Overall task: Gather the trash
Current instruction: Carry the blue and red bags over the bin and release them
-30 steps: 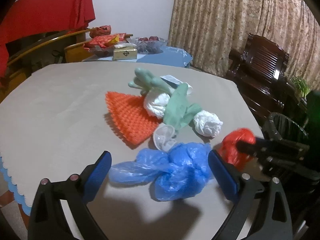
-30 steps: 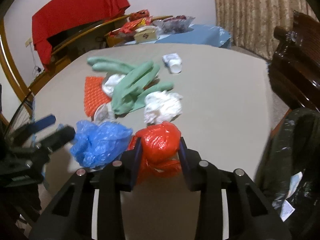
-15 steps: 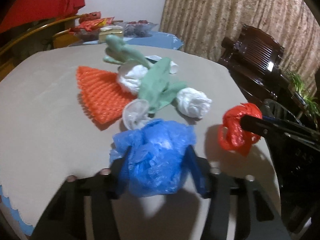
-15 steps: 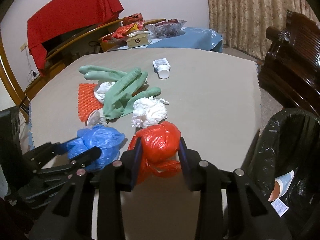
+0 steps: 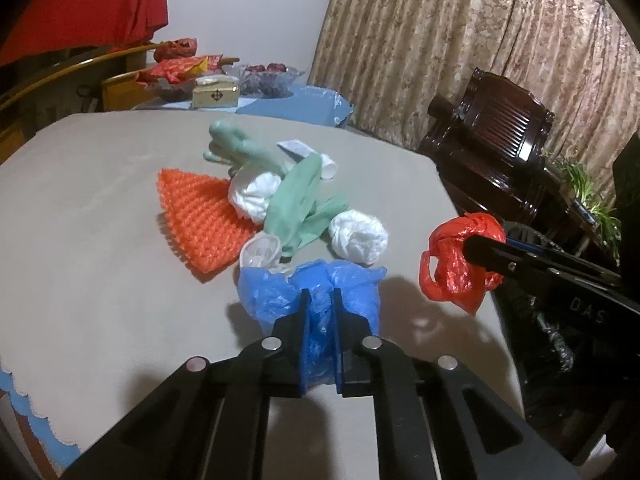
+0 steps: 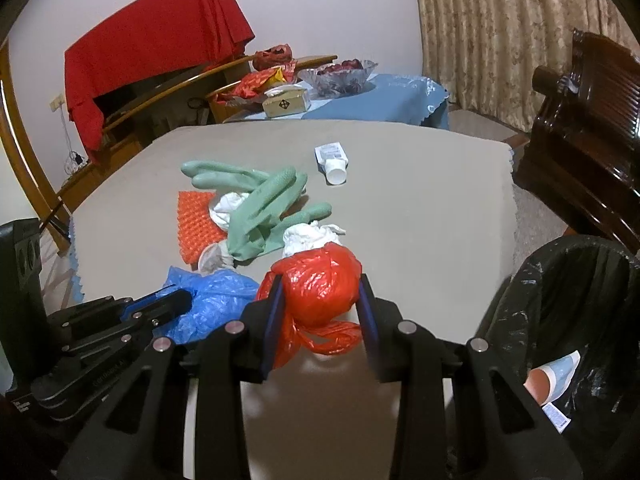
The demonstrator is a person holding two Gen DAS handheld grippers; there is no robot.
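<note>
Trash in both grippers; bin sits at lower right of the right wrist view, nearest the right gripper.

Red plastic bag (image 6: 318,286) is pinched between the jaws of the right gripper (image 6: 320,314), held above the near table (image 6: 420,208) edge, loose handles hanging below. Bin (image 6: 576,320) with black liner lies to the right of those jaws, just past the table edge, mouth open upward, so the coming move likely runs rightward and down. Left gripper (image 5: 320,320) has its jaws squeezed nearly together on the blue plastic bag (image 5: 312,292), lower center of the left view, the bag apparently resting on the table; farther from the bin. Green gloves (image 5: 296,200), white wads (image 5: 358,238), orange mesh (image 5: 196,216) and small bottle (image 6: 332,160) lie mid-table, uncollected.
</note>
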